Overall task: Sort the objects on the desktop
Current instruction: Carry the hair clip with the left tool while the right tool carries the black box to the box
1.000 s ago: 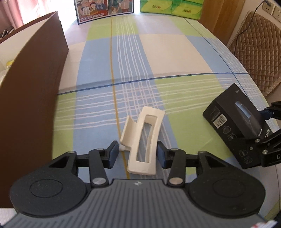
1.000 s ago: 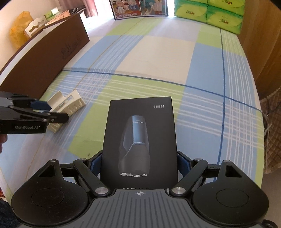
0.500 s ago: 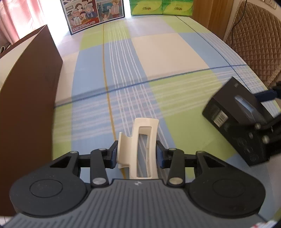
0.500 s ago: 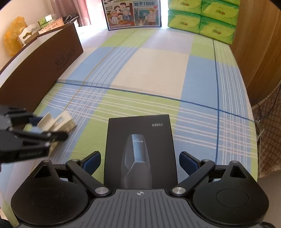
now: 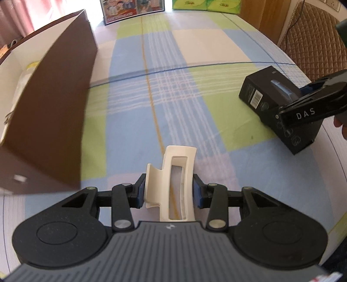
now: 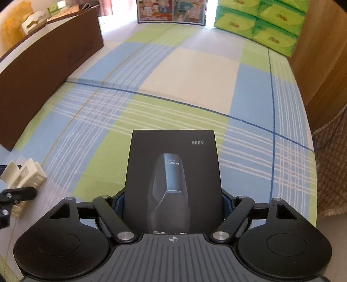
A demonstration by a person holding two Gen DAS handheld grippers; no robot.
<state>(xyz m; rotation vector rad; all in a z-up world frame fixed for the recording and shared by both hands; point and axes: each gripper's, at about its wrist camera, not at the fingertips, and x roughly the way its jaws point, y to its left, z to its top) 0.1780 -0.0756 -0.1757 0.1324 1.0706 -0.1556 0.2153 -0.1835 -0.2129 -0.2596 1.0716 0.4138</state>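
My left gripper (image 5: 168, 191) is shut on a cream hair claw clip (image 5: 173, 173) and holds it over the checked tablecloth. The clip also shows at the left edge of the right wrist view (image 6: 23, 175). My right gripper (image 6: 172, 206) is shut on a black shaver box (image 6: 173, 173), its pads against the box's sides. The box appears at the right in the left wrist view (image 5: 279, 108), with the right gripper's finger (image 5: 312, 108) across it.
A tall brown open storage box (image 5: 49, 108) stands along the left, also seen in the right wrist view (image 6: 47, 65). Green tissue packs (image 6: 271, 21) and a picture (image 6: 171, 10) stand at the far end. A quilted chair (image 5: 314, 39) is on the right.
My left gripper closed on the clip and lifted it, moving left toward the brown box. My right gripper, open around the black box half a second ago, has closed on it.
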